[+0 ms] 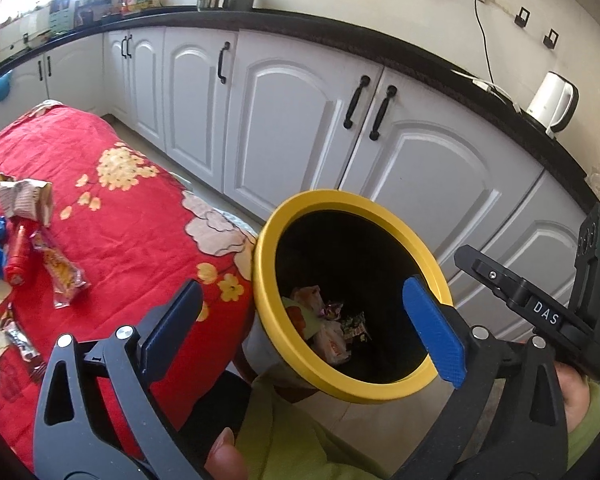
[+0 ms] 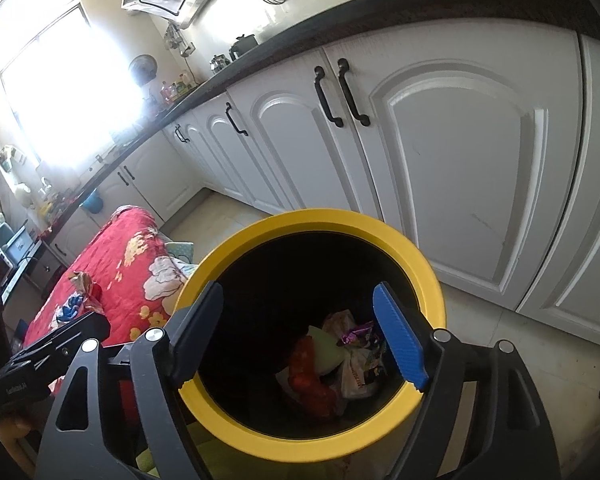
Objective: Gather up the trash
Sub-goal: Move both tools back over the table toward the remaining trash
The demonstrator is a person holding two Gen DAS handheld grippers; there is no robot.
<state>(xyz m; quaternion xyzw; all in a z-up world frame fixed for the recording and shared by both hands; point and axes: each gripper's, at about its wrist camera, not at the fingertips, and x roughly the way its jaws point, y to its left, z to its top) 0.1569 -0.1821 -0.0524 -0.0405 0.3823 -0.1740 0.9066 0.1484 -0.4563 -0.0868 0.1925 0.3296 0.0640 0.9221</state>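
Note:
A black bin with a yellow rim (image 1: 340, 197) stands beside the table, with several wrappers (image 1: 328, 328) lying at its bottom. My left gripper (image 1: 304, 328) is open above the bin's near edge with nothing between its fingers. More trash lies on the red floral cloth (image 1: 132, 208): a crumpled paper wrapper (image 1: 24, 196), a red tube (image 1: 16, 258) and a yellow packet (image 1: 62, 276). In the right wrist view my right gripper (image 2: 298, 336) hangs open over the bin's mouth, empty, with the rim (image 2: 320, 216) beyond it and the dropped wrappers (image 2: 332, 360) below.
White cabinet doors (image 1: 420, 168) with black handles run close behind the bin under a dark counter. A white kettle (image 1: 552, 100) stands on that counter. The right gripper's body (image 1: 540, 308) is just right of the bin. A green sleeve (image 1: 284, 440) is below.

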